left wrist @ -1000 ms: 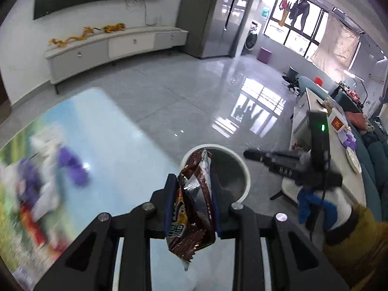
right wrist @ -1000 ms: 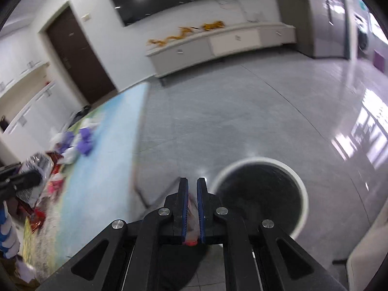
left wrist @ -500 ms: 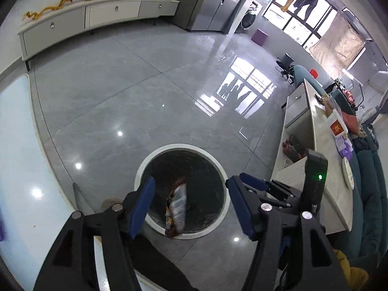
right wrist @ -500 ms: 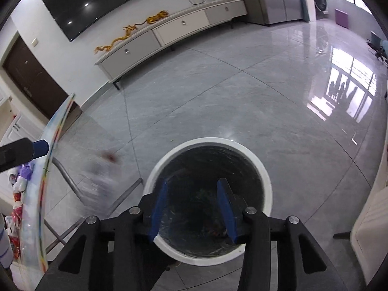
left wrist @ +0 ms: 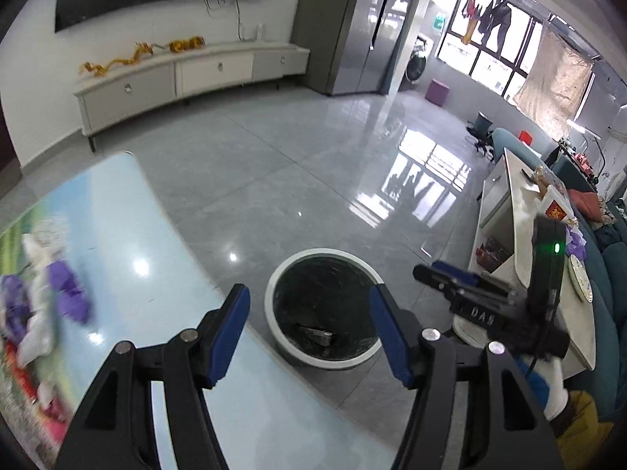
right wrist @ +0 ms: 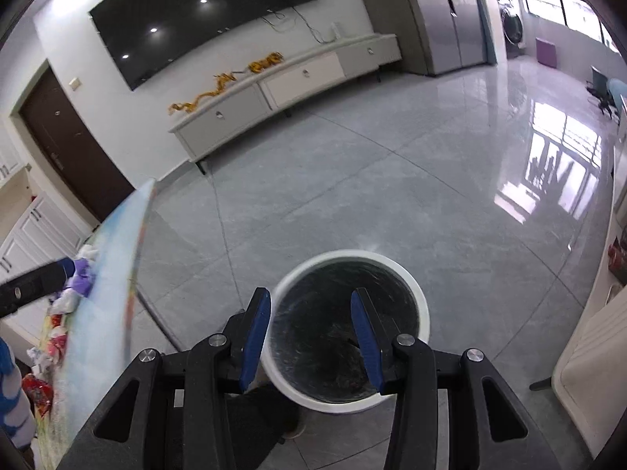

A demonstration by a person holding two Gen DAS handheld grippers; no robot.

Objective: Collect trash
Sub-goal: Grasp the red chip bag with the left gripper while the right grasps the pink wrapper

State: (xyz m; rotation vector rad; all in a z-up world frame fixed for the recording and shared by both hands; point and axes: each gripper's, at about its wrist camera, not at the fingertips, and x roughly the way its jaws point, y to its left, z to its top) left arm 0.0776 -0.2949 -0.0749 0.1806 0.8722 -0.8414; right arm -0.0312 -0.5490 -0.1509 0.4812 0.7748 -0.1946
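1. Big grey tiled floor (left wrist: 274, 164) fills most of both views, shiny with window glare on the right.
2. Far wall has a huge dark TV (right wrist: 203, 15) and under it a long white cabinet (left wrist: 188, 74) with yellow decorations on top. There's a brown door (right wrist: 66, 145) at far left in the right wrist view.
3. The table (left wrist: 129, 258) with a light blue printed top sits near left. Its edge ends just beside the bin.
4. White counter (left wrist: 521, 215) on the right, cluttered on top, well apart from the bin.
5. The bin (left wrist: 274, 329) is round, white-rimmed, with a black liner, standing on the floor between table and counter. Nothing covers its mouth.
6. Left gripper (left wrist: 309, 329) is spread wide and empty, with the bin showing between its blue pads (left wrist: 231, 325).
7. Right gripper (right wrist: 311, 337) is also spread wide and empty, hovering right over the bin opening.
8. Trash pile (left wrist: 43, 293) is still on the table at far left: white, purple and red bits, too blurred to tell what.
9. A wrapper (left wrist: 317, 335) lies at the bottom of the bin.
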